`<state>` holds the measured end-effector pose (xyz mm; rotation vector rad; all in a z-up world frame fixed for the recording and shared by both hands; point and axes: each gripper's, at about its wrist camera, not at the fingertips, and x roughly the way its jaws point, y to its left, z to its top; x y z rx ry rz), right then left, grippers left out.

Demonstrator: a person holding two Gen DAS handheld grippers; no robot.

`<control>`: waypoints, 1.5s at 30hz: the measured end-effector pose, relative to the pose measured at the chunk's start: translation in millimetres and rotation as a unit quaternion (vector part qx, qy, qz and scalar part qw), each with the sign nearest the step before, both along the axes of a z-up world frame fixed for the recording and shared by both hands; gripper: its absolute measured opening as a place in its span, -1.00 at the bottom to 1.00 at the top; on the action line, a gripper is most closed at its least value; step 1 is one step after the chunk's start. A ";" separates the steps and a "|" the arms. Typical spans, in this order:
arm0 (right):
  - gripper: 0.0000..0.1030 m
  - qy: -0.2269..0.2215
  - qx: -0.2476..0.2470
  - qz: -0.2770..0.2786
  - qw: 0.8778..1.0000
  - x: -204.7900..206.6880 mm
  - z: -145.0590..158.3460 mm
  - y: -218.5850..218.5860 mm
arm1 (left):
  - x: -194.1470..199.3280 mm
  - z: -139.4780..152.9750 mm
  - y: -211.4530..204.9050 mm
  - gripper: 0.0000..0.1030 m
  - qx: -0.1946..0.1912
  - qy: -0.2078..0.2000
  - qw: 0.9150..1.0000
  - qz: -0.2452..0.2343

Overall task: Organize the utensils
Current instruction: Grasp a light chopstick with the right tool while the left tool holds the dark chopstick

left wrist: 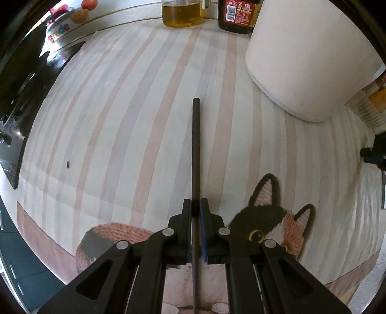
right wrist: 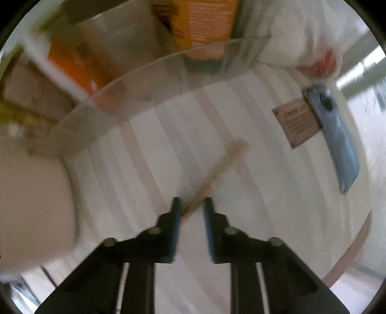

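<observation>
Left gripper (left wrist: 196, 205), which I hold pointing steeply down at the table: black linkage arms with round silver pivots, blue pads on the fingertips, jaws clamped on a dark chopstick (left wrist: 196, 145). It is a thin, round, matte rod that runs straight ahead from between my pads and also passes back under the gripper.

Right gripper (right wrist: 191, 205), pointing straight down: same black frame and blue pads. A gap shows between the pads; a pale wooden stick (right wrist: 217, 174) lies slanted between them, its near end beside the left pad, its far end up to the right. The view is blurred and I cannot tell whether the pads press on it.

Tablecloth (left wrist: 120, 120): white with soft pink and grey stripes, printed with a calico cat (left wrist: 272, 222) just right of my left gripper.

White container (left wrist: 308, 62): smooth, round-walled, standing well ahead and to the right of the dark chopstick.

Oil jar (left wrist: 181, 14): clear, yellow liquid, at the table's far edge. Dark sauce bottle (left wrist: 237, 15) with red label beside it.

Blue pouch (right wrist: 337, 140) and brown card (right wrist: 298, 124): flat, right of the wooden stick, touching each other.
</observation>
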<state>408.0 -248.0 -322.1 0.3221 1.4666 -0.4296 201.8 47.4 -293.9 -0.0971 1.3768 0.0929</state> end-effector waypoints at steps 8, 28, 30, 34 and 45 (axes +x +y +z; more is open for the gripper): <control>-0.86 0.025 0.017 0.130 0.991 -32.6 -0.1 36.0 | 22.2 -9.7 19.2 -0.92 -0.002 0.002 1.000 -0.021; -0.86 0.044 0.058 0.192 0.979 -112.6 -0.7 79.4 | 27.4 -18.8 -44.3 -0.90 0.006 0.021 0.993 -0.116; -0.85 0.044 0.058 0.190 0.979 -109.2 2.9 73.1 | 33.2 -19.9 -47.7 -0.89 0.007 0.020 0.993 -0.119; -0.85 0.043 0.058 0.184 0.980 -100.4 1.4 60.8 | 36.3 -20.7 -54.3 -0.89 0.007 0.018 0.992 -0.122; -0.85 0.034 0.057 0.168 0.984 -74.7 -4.5 41.4 | 64.6 -16.5 -58.7 -0.89 0.007 0.017 0.991 -0.129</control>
